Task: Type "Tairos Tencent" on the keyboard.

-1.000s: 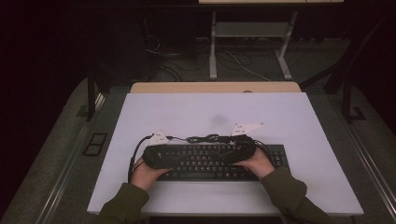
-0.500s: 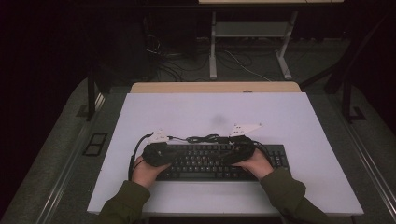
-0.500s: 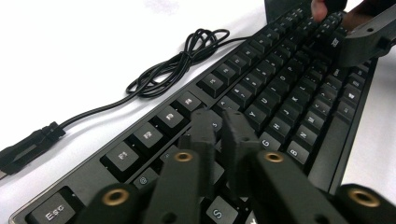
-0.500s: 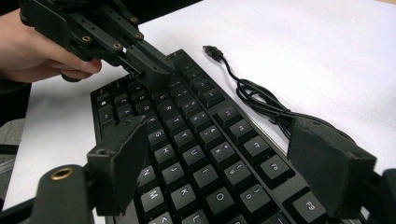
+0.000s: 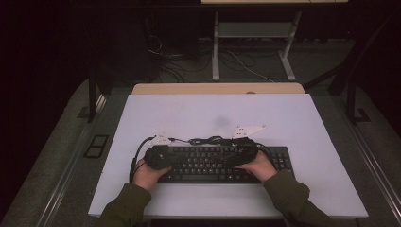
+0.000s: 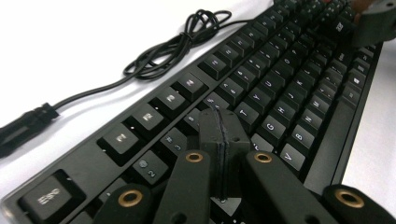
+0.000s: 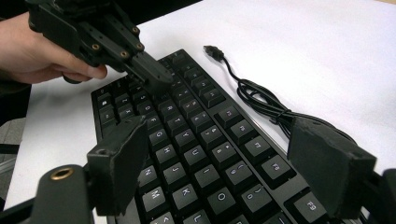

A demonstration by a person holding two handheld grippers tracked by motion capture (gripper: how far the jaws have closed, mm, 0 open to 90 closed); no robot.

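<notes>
Black keyboard [image 5: 222,163] lies lengthwise left to right on the tabletop [image 5: 302,123]; left tool [image 6: 219,140], clenched empty, sits over its left keys; right tool [image 7: 224,163] gapes over the right.

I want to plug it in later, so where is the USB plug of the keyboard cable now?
In the right gripper view the USB plug lies loose on the white table, just beyond the keyboard on its function-key side, with the bundled cable trailing from it.
</notes>
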